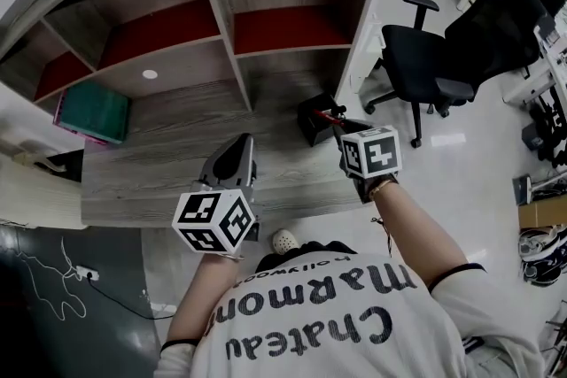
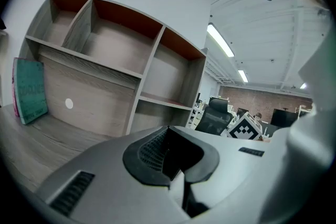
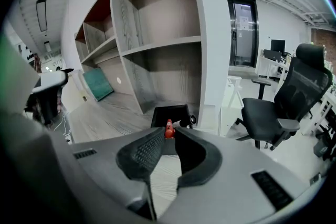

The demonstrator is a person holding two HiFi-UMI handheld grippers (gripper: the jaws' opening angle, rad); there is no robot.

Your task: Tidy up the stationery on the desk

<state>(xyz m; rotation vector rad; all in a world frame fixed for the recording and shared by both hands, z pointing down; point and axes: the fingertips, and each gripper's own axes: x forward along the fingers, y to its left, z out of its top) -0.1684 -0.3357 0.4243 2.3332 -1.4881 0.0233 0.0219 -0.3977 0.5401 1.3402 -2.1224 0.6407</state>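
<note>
Stationery on the desk (image 1: 177, 155): only one loose item is visible, a slim red-tipped piece, probably a pen (image 3: 169, 126), and it is off the surface. It is pinched at the tips of the right gripper (image 3: 168, 135), whose jaws are narrowed onto it, and it sits just in front of and above the black holder (image 3: 163, 113). The holder stands at the right end of the desk, beside the white upright of the shelf unit (image 1: 226, 13). The left gripper (image 2: 169, 131) hangs over the middle of the desk with its jaws drawn together and nothing between them. Judged progress: late stage. The desk top looks bare apart from the holder and a teal book (image 1: 93, 111) leaning at the far left. What seems to be left is dropping the pen into the holder. Whether the holder already contains anything cannot be told, since its inside is dark. Count: red pen, one; black holder, one; teal book, one, with a pink edge that may be a second cover; shelf compartments, all empty as far as can be seen.
</note>
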